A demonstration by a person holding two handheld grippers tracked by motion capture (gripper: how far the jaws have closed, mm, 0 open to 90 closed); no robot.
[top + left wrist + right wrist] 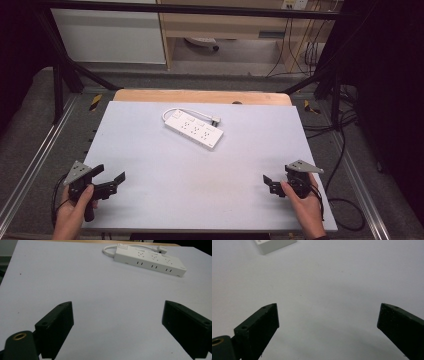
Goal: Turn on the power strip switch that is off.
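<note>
Power strip (193,129) lies flat on the far middle of the board (200,195), its cord looped at its far end. Left gripper (109,180) hangs near the board's front-left corner, jaws spread, nothing between them, strip well ahead and to its right. Right gripper (272,184) sits near the front-right corner, jaws wide and empty, strip well apart, ahead to its left.

This looks like a lab or test workshop: a pale grey board tabletop (200,170) sits inside a black metal frame rig (60,75) with aluminium rails (30,165) along its side edges. Beyond the far edge, loose black cables (305,50) hang beside a light wooden cabinet (225,25) on a grey carpeted floor (225,55).
</note>
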